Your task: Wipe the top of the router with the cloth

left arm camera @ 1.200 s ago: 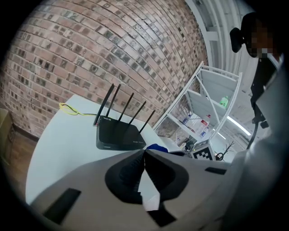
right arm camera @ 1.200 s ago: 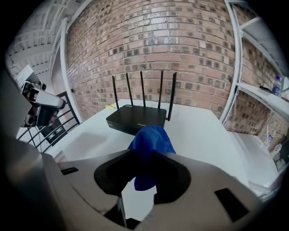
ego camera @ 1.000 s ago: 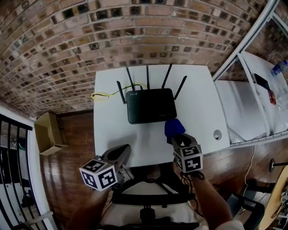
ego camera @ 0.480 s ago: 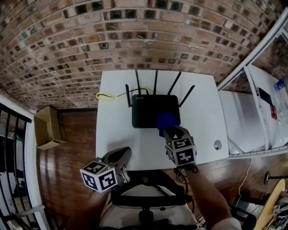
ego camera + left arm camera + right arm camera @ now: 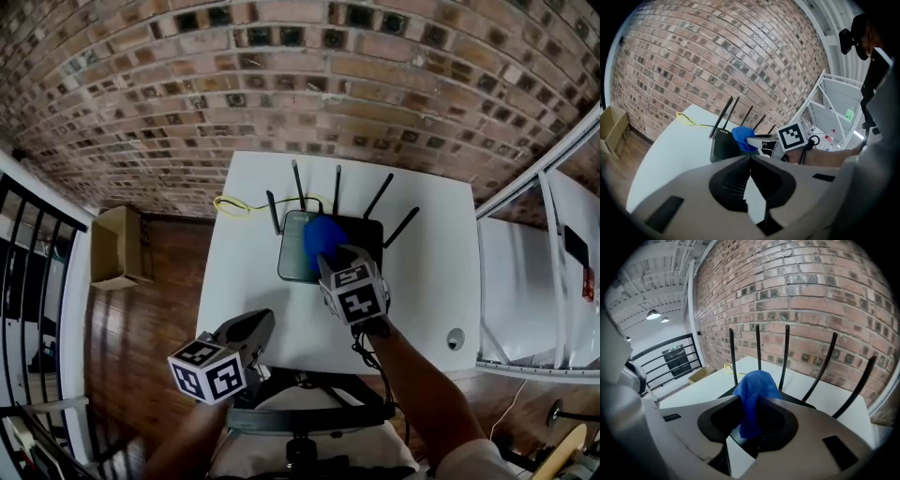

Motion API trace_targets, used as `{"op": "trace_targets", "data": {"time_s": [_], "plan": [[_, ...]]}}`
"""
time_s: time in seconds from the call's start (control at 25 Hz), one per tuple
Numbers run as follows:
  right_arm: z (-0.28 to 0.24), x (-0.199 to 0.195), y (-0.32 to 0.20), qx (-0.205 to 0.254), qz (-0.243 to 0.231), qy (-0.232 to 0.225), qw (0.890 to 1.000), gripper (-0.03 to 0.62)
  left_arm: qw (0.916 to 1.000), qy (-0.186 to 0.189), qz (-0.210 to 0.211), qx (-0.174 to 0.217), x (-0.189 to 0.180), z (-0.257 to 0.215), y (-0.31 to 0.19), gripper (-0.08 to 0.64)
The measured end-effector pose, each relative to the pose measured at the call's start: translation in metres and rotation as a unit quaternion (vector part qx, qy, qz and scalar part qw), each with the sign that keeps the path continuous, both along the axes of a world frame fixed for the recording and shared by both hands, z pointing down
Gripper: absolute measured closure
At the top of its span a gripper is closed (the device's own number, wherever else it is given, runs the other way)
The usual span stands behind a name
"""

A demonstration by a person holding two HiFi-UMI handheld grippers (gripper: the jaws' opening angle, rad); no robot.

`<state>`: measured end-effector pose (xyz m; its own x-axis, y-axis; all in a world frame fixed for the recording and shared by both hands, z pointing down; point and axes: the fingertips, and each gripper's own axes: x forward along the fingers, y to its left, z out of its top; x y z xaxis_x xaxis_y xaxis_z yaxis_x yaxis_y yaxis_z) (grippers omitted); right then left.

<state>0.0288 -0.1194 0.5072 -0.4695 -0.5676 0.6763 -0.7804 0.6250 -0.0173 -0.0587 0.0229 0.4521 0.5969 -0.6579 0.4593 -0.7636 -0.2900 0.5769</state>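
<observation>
A black router (image 5: pixel 298 258) with several upright antennas lies at the far middle of the white table (image 5: pixel 422 281). My right gripper (image 5: pixel 326 255) is shut on a blue cloth (image 5: pixel 322 238) and holds it over the router's top, left of centre. The right gripper view has the cloth (image 5: pixel 754 397) hanging between the jaws, with the router (image 5: pixel 797 401) and its antennas just behind. My left gripper (image 5: pixel 258 330) hovers at the table's near edge, jaws shut, holding nothing. From the left gripper view, the router (image 5: pixel 723 145) and cloth (image 5: pixel 742 137) lie ahead.
A yellow cable (image 5: pixel 234 204) loops on the table behind the router's left side. A round grommet (image 5: pixel 456 338) sits near the right front corner. A cardboard box (image 5: pixel 117 248) stands on the wooden floor at left; a white shelf unit (image 5: pixel 553 281) at right.
My right gripper has carried the blue cloth forward and left, from the table in front of the router onto the router's top. The left gripper has stayed by the near edge.
</observation>
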Motion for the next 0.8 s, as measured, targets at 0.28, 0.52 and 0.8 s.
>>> {"op": "trace_targets", "data": {"time_s": [0.28,0.52,0.8], "plan": [[0.016,-0.021,-0.031,-0.017,-0.038,-0.012,0.999,0.463,0.9992,-0.012,-0.037,-0.007,0.013,0.000,-0.010,0.529],[0.021,-0.045,-0.039,-0.030,-0.029,-0.016,0.999,0.463,0.9993,-0.013,-0.033,-0.011,-0.001,-0.001,-0.008,0.530],[0.032,-0.072,-0.044,-0.044,-0.001,0.007,0.999,0.464,0.9998,-0.013,0.007,-0.012,-0.030,-0.001,-0.016,0.531]]}}
